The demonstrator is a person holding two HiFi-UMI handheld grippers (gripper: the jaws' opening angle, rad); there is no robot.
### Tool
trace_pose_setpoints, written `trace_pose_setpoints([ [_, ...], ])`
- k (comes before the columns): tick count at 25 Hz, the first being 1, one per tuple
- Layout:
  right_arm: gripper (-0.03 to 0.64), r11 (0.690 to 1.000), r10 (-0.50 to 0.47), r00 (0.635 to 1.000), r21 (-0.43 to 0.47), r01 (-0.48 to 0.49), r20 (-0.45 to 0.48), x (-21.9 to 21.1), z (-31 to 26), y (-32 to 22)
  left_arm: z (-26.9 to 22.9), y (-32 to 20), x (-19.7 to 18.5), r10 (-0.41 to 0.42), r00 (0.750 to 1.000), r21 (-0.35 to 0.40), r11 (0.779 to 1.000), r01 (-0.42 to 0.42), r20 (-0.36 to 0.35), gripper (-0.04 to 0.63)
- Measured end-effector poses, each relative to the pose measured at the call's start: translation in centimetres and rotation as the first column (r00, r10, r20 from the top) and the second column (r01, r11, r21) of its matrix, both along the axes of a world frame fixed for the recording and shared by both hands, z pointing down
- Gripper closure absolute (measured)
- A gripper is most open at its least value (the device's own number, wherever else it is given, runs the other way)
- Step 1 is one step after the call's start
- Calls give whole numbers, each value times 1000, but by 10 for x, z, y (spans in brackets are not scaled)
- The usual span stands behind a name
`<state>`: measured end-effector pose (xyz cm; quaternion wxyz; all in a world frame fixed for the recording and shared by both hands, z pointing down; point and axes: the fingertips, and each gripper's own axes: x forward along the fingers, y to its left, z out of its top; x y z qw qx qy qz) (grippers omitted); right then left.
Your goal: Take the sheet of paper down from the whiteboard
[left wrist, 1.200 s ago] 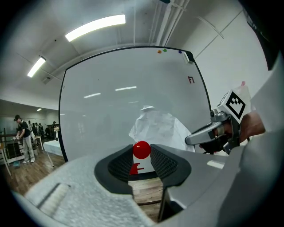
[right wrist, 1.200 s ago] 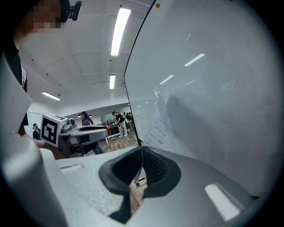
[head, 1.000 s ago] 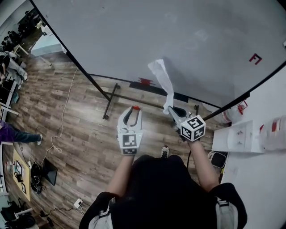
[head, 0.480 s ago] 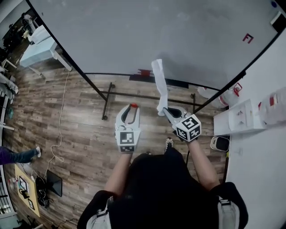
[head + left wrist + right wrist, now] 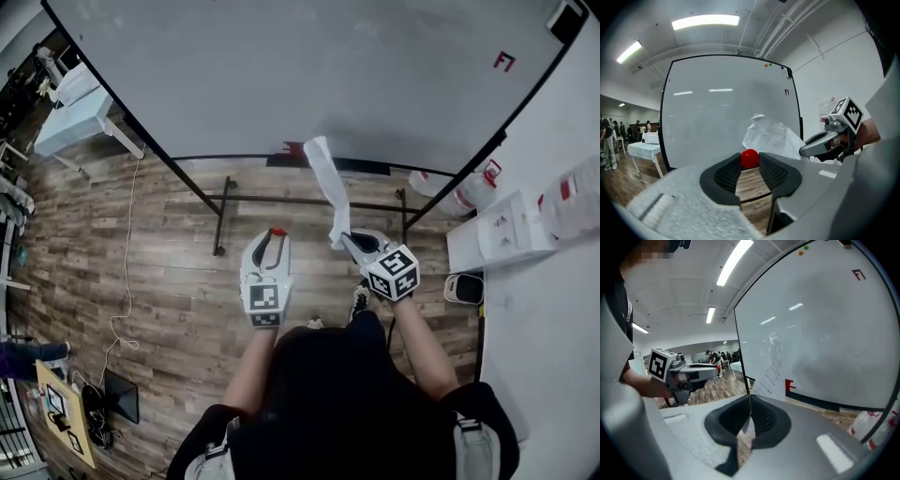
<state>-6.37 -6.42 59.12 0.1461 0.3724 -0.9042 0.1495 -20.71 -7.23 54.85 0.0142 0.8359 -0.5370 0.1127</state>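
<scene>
Wood-plank floor (image 5: 169, 281) across the left and middle of the head view, with a thin pale cable (image 5: 129, 225) trailing over it at left. Light-blue table (image 5: 80, 127) at upper left. White wall (image 5: 562, 375) down the right edge, a white box (image 5: 506, 239) against it. Long strip lights (image 5: 705, 21) on the ceiling (image 5: 656, 51) at the top of the left gripper view, pipes (image 5: 787, 21) at upper right. People (image 5: 712, 357) far off at left centre of the right gripper view.

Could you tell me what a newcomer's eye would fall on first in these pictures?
The white sheet of paper stands out first, rising in front of the whiteboard with its lower edge pinched in the shut right gripper. Next is the small red ball clamped at the tips of the left gripper, beside it above the wooden floor.
</scene>
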Motion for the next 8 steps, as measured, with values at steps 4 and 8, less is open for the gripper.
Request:
trace_pose_setpoints([
  [4, 612, 1000, 19, 1000, 3, -19, 3, 0, 1, 2, 4, 2, -1, 7, 1000, -5, 1000, -7, -9, 465],
  [8, 612, 1000, 25, 1000, 8, -25, -3, -1, 1, 4, 6, 4, 2, 18, 1000, -5, 1000, -18, -10, 465],
])
